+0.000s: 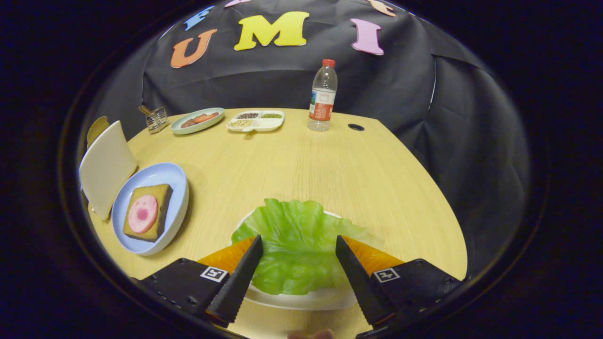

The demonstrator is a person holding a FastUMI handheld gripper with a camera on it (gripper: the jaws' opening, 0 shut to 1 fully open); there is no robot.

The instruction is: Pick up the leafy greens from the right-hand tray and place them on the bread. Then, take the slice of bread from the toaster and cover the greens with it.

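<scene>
A green lettuce leaf (297, 245) lies on a white tray (301, 299) right between my fingers. My gripper (297, 247) is open, one finger on each side of the leaf, not pressing it. To the left, a slice of bread (150, 212) with a pink round of ham (142, 214) on top rests on a light blue plate (155, 176). Just left of that plate stands a cream toaster (106, 165) with a slice of bread (96, 128) peeking up behind it.
At the far side of the wooden table (330, 165) stand a water bottle (322, 96), a white divided dish (256, 120) of grains, a pale green plate (197, 120) with food, and a small wire holder (156, 118). A cable hole (355, 127) sits beside the bottle.
</scene>
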